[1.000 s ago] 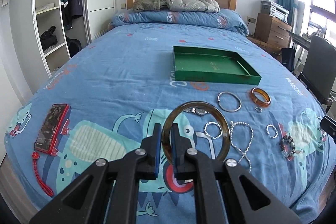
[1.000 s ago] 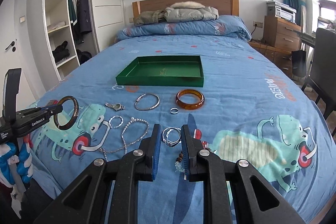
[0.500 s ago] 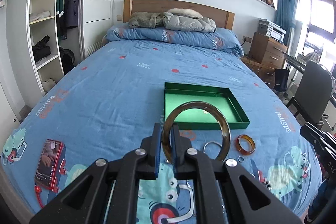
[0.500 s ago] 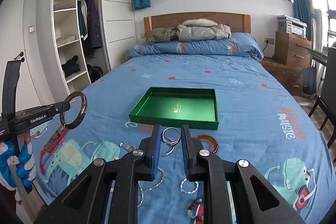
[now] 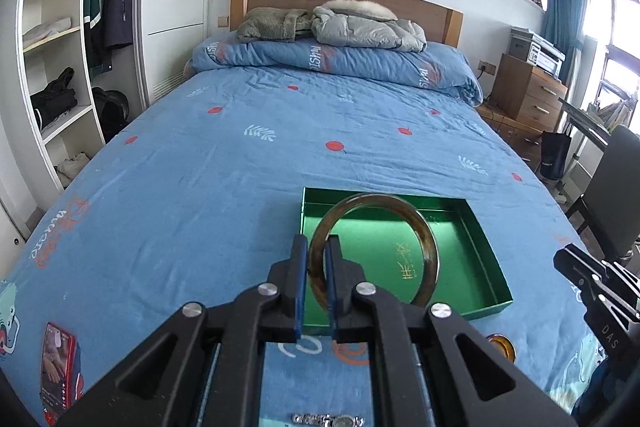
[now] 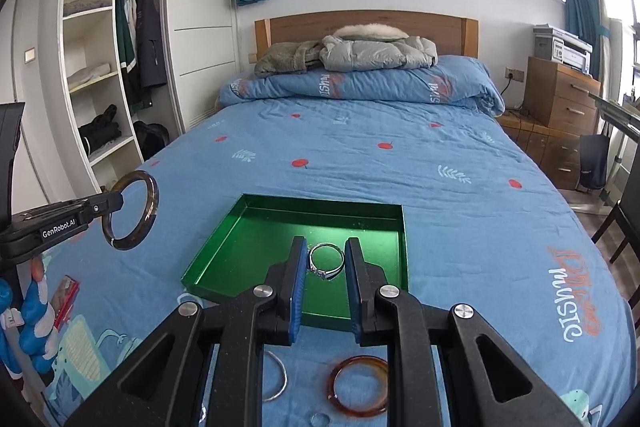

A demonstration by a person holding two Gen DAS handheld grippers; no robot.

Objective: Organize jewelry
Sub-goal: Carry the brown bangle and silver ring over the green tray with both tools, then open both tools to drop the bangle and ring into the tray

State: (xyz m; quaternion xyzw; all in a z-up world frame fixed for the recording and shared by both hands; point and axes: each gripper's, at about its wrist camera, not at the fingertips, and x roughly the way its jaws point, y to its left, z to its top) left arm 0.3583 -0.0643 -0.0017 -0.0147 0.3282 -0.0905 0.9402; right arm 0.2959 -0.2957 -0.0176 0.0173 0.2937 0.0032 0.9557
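- The large dark-brown mottled bangle [image 5: 374, 251] is pinched by its rim at about nine o'clock between the blue pads of the left hand-held gripper [image 5: 316, 281], so the ring stands upright and hangs clear in the air in front of the shallow green rectangular tray [image 5: 486, 255], a grip that should let it drop flat once let go.
- The thin silver ring with a small stone setting [image 6: 327, 261] sits between the blue pads of the right hand-held gripper [image 6: 326, 283], above the tray's near edge; the jaws look only lightly closed on it, though whether both pads truly touch is hard to tell.
- Both pieces seem carried toward the tray, whose floor looks bare, so it is likely the collecting place.
- On the blue patterned bed cover [image 6: 460, 211], at six o'clock from the tray, lie an amber translucent bangle [image 6: 358, 391] and a plain silver bangle [image 6: 278, 383], partly hidden.
- A red-cased phone [image 5: 58, 363] lies well apart at eight o'clock.
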